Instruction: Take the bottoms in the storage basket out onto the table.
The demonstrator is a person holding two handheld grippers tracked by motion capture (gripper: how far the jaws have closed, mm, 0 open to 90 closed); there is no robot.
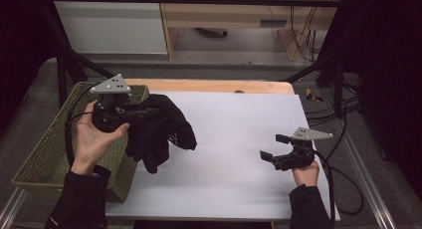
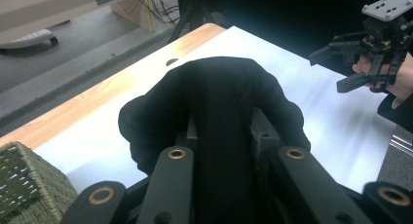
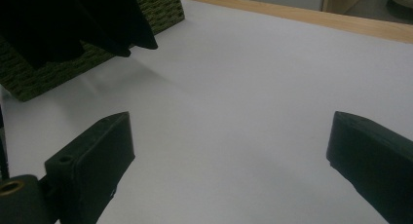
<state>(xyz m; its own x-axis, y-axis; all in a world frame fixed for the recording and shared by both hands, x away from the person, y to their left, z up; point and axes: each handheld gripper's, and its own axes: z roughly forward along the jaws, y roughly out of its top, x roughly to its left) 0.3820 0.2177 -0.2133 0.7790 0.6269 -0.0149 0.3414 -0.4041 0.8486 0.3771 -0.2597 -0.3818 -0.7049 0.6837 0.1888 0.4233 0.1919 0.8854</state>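
While my left tongs (image 1: pixel 149 111) clamp a bunched black garment (image 1: pixel 164 132) that hangs from them over the white tabletop (image 1: pixel 239 139) just beside the green woven basket (image 1: pixel 45 154), my right tongs (image 1: pixel 271 148) stand wide and empty, well apart.

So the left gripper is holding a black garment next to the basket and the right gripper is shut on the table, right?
Not quite. The left gripper does hold the black garment beside the basket, but the right gripper is open, not shut: the right gripper view shows its jaws wide apart over the bare table.
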